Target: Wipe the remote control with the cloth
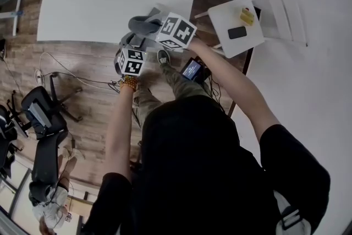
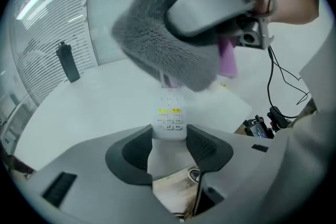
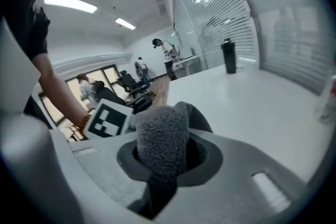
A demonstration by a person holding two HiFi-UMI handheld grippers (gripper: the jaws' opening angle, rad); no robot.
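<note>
Remote control: a slim white bar of hard plastic with rows of small grey buttons and two yellow ones. It sits in my left gripper, whose dark pads press on its two long edges at the near end. The jaws stand fairly wide because the body fills the gap between them. The rest of the remote control juts forward in the air, button face up, over the near edge of the white table, with wooden floor showing under my jaws.

My right gripper is clamped on the fluffy grey microfibre cloth, which bulges up in a thick wad between its jaws. Seen from the left gripper, that wad hangs over the far end of the remote; I cannot tell whether it touches.

I judge the remote light and stiff, but its smooth sides could slide in the pads under a hard push, and the buttons give under pressure. Holding the edges near the end seems right, since it leaves the face free. The cloth is soft and yielding, so it should mould over the buttons. I would stroke lightly along the length towards my left jaws rather than across.
</note>
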